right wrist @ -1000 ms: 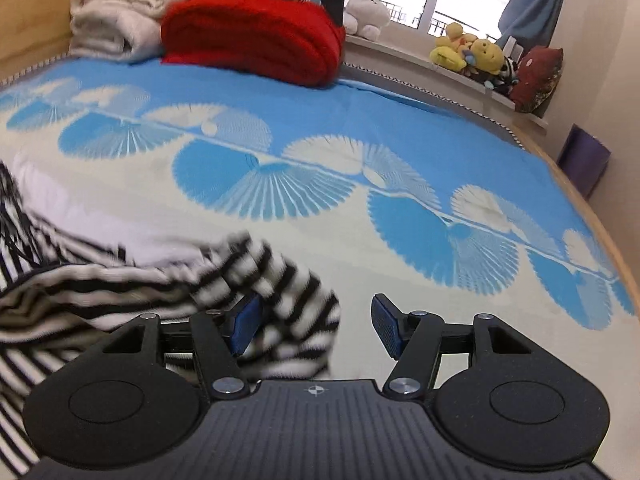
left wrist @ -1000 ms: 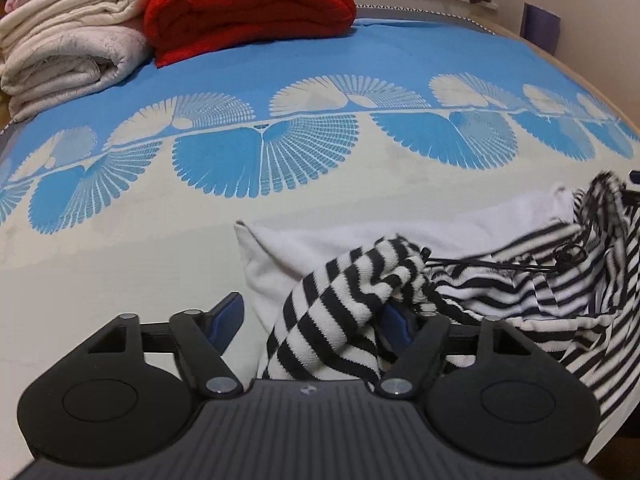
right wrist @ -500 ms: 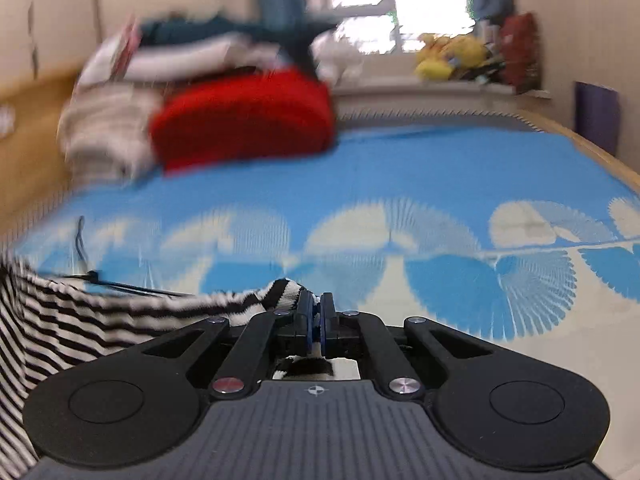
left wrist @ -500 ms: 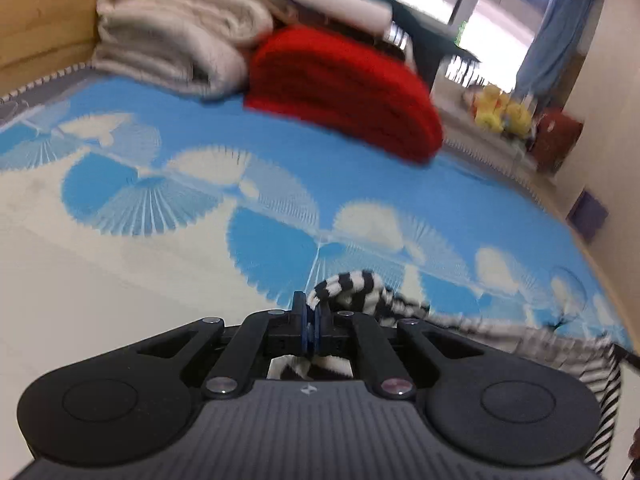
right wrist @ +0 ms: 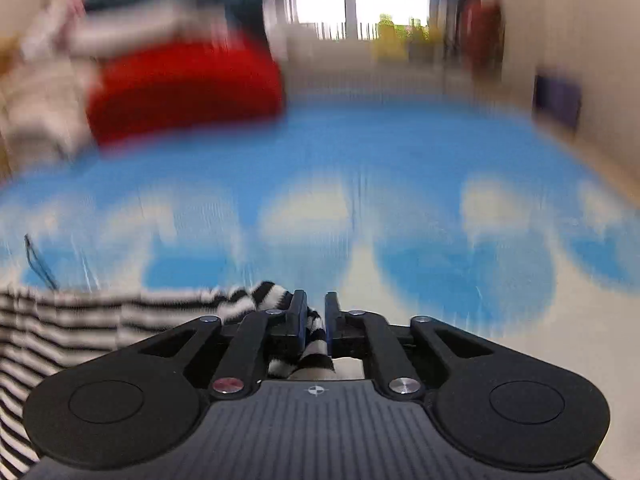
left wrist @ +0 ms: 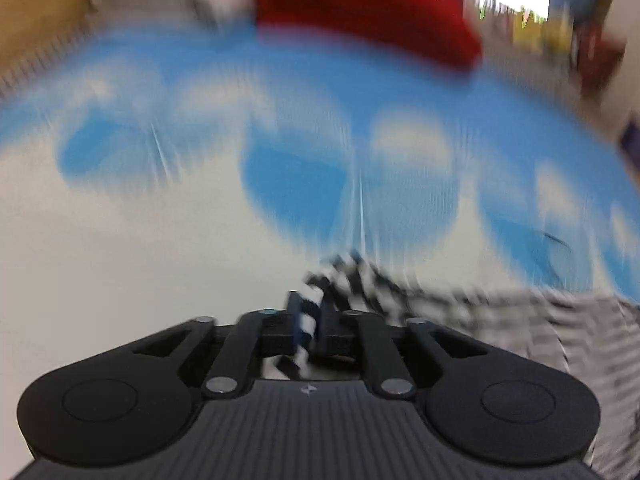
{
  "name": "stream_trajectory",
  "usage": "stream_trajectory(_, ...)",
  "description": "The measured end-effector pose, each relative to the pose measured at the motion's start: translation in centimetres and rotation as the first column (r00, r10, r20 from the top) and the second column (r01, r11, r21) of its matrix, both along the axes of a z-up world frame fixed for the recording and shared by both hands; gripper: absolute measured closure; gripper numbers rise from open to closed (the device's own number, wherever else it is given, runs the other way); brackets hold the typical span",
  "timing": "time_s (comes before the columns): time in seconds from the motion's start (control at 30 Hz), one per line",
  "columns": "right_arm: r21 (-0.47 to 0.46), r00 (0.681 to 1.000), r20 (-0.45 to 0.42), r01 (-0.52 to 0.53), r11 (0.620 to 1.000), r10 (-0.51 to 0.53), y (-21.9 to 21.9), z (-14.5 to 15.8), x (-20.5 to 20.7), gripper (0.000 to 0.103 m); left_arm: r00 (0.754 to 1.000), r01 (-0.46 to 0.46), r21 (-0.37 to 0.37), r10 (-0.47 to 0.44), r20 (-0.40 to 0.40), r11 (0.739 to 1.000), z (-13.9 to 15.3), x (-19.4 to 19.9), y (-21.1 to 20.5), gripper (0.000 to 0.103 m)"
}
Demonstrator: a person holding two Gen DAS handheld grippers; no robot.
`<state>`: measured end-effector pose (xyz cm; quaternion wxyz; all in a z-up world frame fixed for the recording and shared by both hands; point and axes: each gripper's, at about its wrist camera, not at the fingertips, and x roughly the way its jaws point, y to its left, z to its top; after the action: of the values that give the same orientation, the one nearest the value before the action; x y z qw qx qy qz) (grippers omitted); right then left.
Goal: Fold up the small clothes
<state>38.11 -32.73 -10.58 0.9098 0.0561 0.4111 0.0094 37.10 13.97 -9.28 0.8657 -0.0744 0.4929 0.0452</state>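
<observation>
A: Striped garment (left wrist: 352,280) in the left view?
B: Pinched in the left gripper (left wrist: 310,320), jaws eased slightly, cloth trailing right over the blue bedspread (left wrist: 280,92).
A: Right view?
B: The right gripper (right wrist: 316,320) clamps another fold; jaws eased too; fabric trails left.

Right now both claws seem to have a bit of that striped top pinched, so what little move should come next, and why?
Probably carry the striped top forward and lay it flat on the blue bedspread. The left gripper and right gripper each pinch a corner, and the cloth hangs stretched between them, ready to spread before folding.
</observation>
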Motion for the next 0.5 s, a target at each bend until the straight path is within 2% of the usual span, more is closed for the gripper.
stream_trajectory(0.03,-0.007,0.998,-0.06,0.004,1.0,-0.005,0.1,-0.9,0.1,0.093,0.999,0.009,0.018,-0.008,-0.045,1.0,-0.6,0.0,-0.1,0.086)
stream_trajectory(0.07,-0.005,0.997,-0.075,0.005,1.0,-0.006,0.1,-1.0,-0.1,0.09,0.999,0.011,0.043,-0.01,-0.033,0.999,-0.3,-0.5,-0.3,0.085)
stream_trajectory(0.1,0.003,0.998,-0.059,0.004,1.0,-0.004,0.0,-0.6,-0.5,0.088,1.0,0.013,0.049,-0.013,0.002,0.999,0.5,-1.0,-0.2,0.075)
stream_trajectory(0.13,0.007,0.999,-0.031,0.006,1.0,-0.006,-0.2,0.2,-1.1,0.077,0.999,0.012,0.032,-0.013,0.035,0.999,1.4,-1.6,0.1,0.059)
stream_trajectory(0.17,0.012,1.0,-0.003,0.013,1.0,-0.013,-0.6,1.1,-1.7,0.064,0.998,0.008,0.003,-0.008,0.061,1.0,2.0,-2.2,0.6,0.053)
stream_trajectory(0.23,0.054,0.999,0.036,0.032,0.998,-0.034,-2.1,2.8,-3.7,0.057,0.997,0.005,-0.059,-0.001,0.075,0.998,3.2,-3.6,1.7,0.051)
stream_trajectory(0.4,0.202,0.999,0.024,0.03,0.979,-0.035,-6.4,6.1,-9.2,0.056,0.999,0.019,-0.187,-0.014,0.031,0.982,5.4,-8.2,5.0,0.051)
stream_trajectory(0.5,0.27,0.999,-0.032,0.017,0.963,-0.009,-8.0,5.3,-12.7,0.053,1.0,-0.007,-0.273,0.002,-0.019,0.962,6.0,-12.0,6.6,0.051)
